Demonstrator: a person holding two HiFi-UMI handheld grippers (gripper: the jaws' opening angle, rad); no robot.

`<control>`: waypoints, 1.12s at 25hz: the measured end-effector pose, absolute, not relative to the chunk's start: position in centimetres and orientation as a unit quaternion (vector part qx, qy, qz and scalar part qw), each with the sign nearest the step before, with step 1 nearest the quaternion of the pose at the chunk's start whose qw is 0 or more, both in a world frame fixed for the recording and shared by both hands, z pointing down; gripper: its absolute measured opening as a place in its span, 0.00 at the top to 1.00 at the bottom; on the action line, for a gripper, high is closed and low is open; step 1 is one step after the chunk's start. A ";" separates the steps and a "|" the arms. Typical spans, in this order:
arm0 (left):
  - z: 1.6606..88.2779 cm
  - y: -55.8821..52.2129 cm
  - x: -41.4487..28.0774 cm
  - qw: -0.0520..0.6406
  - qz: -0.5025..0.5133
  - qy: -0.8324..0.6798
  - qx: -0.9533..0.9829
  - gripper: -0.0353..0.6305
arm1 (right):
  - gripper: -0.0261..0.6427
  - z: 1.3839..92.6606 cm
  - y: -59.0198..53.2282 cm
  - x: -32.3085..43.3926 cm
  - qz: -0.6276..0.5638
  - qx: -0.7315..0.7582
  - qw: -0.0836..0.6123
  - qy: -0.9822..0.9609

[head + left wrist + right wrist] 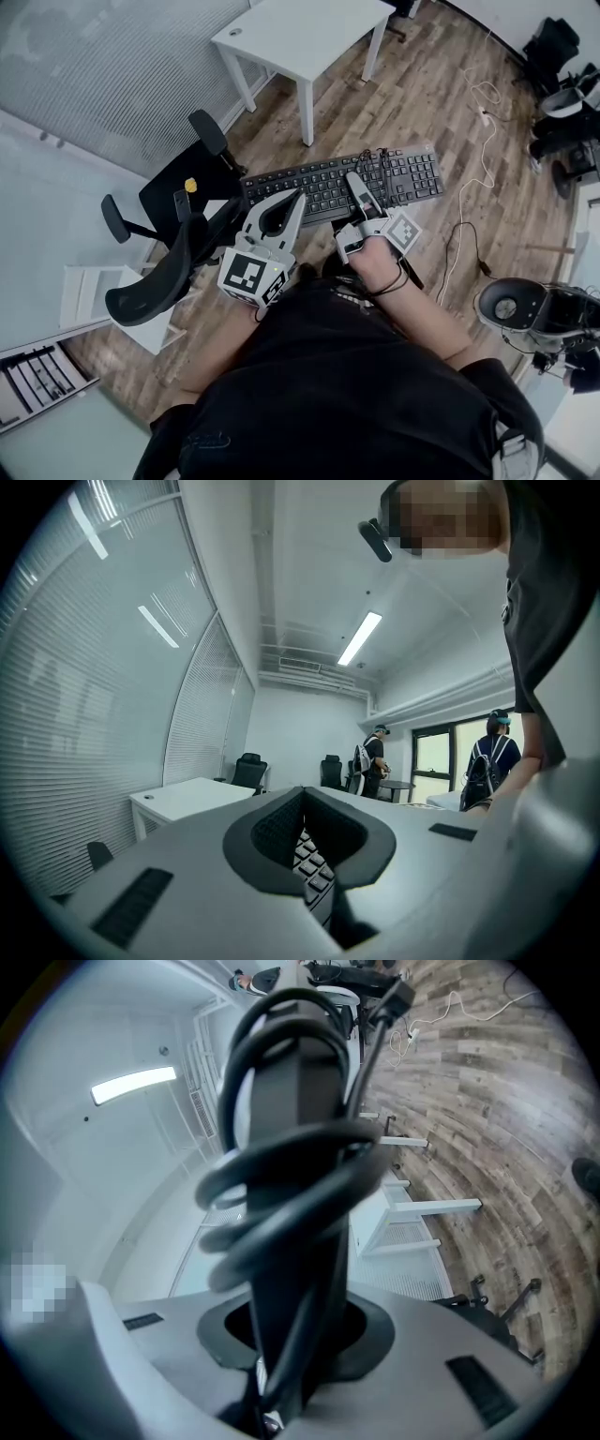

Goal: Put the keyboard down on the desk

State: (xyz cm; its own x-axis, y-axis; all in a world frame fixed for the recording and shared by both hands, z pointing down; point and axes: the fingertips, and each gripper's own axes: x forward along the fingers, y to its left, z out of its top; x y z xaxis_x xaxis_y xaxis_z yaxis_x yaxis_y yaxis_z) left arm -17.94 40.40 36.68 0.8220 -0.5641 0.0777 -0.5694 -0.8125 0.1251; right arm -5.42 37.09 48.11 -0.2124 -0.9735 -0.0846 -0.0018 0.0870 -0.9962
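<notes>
The keyboard [319,187] hangs above the wood floor [441,84], well apart from the far white desk [309,28]. The left gripper [289,202] apparently clamps its near edge. The right gripper [356,185] is clenched on keyboard and coiled cable [281,1176].

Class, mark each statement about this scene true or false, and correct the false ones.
1. The keyboard lies on the white desk. False: both tongs hold it up over the wooden floor.
2. The right tongs are closed on the keyboard. True.
3. A coiled black cable lies against the keyboard. True.
4. The left tongs are empty. False: they grip the keyboard's edge.
</notes>
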 end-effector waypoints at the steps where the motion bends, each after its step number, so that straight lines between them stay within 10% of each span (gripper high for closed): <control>1: 36.7 40.2 -17.7 0.071 0.019 -0.298 0.952 0.92 | 0.82 48.2 37.0 -5.3 -0.526 -0.425 0.461 0.574; 28: 37.2 26.1 1.2 0.075 0.011 -0.273 0.959 0.92 | 0.82 48.3 24.0 11.6 -0.520 -0.433 0.442 0.589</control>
